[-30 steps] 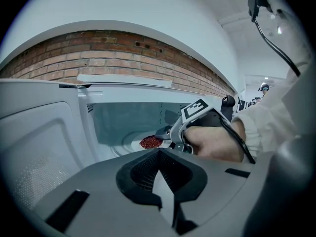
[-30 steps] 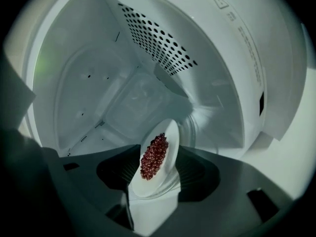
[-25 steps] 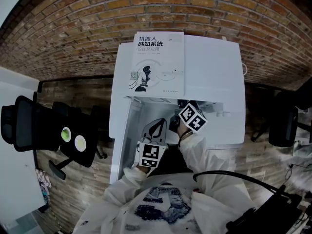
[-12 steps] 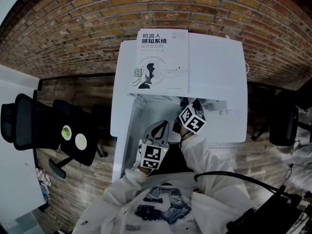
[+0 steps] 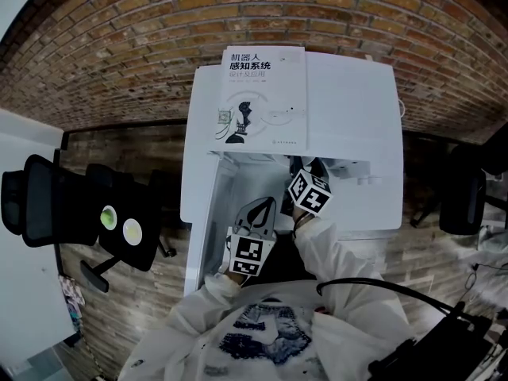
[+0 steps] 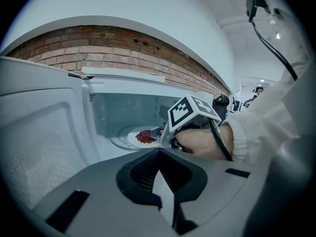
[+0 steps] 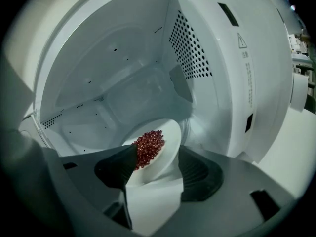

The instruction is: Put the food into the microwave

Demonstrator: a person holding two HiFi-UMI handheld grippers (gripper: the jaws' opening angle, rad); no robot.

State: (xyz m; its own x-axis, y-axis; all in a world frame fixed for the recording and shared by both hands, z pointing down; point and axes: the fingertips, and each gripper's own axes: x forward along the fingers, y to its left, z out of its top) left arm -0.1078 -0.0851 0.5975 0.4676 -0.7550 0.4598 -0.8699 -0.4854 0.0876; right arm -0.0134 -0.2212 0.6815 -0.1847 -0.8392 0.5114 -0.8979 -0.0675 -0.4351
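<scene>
The white microwave (image 5: 349,133) stands with its door (image 6: 39,132) swung open to the left. A white plate (image 7: 165,154) with a heap of red beads of food (image 7: 148,147) sits inside on the turntable. My right gripper (image 7: 158,157) reaches into the cavity, open wide, its jaws either side of the plate's near part. From the left gripper view the food (image 6: 144,136) shows just past the right gripper's marker cube (image 6: 190,113). My left gripper (image 6: 159,174) waits outside the opening, shut on nothing. From the head, the right gripper's jaws are hidden under the microwave's top.
A book (image 5: 262,101) lies on top of the microwave. A brick wall (image 5: 238,14) runs behind. Black office chairs (image 5: 71,205) stand at the left. Perforated vents (image 7: 190,48) line the cavity's right wall.
The right gripper's marker cube has rolled a little inside the microwave's mouth. The left gripper has stayed where it was.
</scene>
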